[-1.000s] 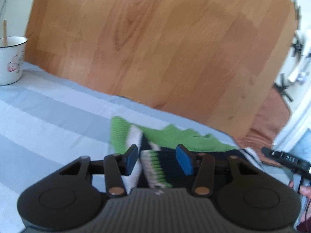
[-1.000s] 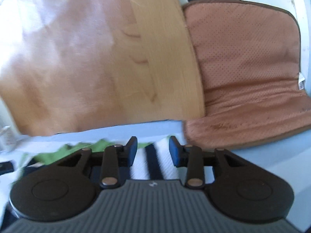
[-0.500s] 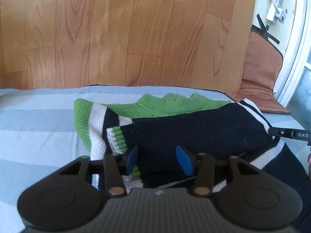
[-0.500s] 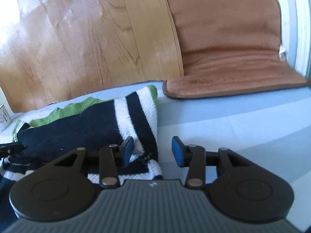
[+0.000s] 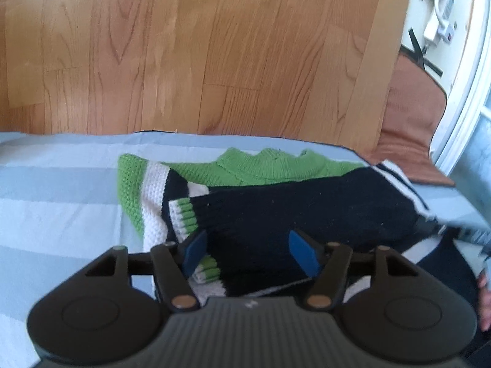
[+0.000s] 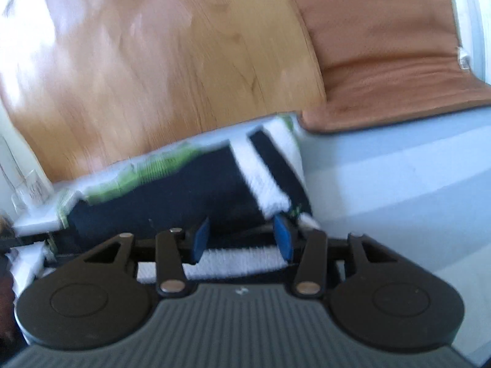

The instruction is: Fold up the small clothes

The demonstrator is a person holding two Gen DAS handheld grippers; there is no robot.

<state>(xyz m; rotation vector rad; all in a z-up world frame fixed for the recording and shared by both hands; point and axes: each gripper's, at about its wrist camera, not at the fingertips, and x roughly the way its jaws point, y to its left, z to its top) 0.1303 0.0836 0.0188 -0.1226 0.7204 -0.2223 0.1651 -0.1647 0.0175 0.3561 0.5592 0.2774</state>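
Observation:
A small knitted sweater (image 5: 307, 202) in navy, white and green lies folded on the striped blue-grey cloth (image 5: 55, 202). A navy sleeve with a green-and-white cuff (image 5: 184, 217) lies across its body. My left gripper (image 5: 249, 254) hovers low over that sleeve near the cuff. Its jaws are opening; knit lies between the blue pads, but they do not press on it. In the right wrist view the sweater (image 6: 184, 196) is blurred. My right gripper (image 6: 241, 237) is over its striped right end, jaws opening too, pads apart from the fabric.
Wooden floor lies beyond the far edge of the cloth. A brown cushion (image 6: 383, 46) sits on the floor at the right, also visible as a cushion (image 5: 408, 122) in the left view. A clear glass (image 6: 30, 187) stands far left. A person's hand (image 5: 483, 300) shows at the right edge.
Both grippers came down and laid the folded part onto the sweater. The left gripper rolled level. The pads of both now stand wider apart and have let go of the knit.

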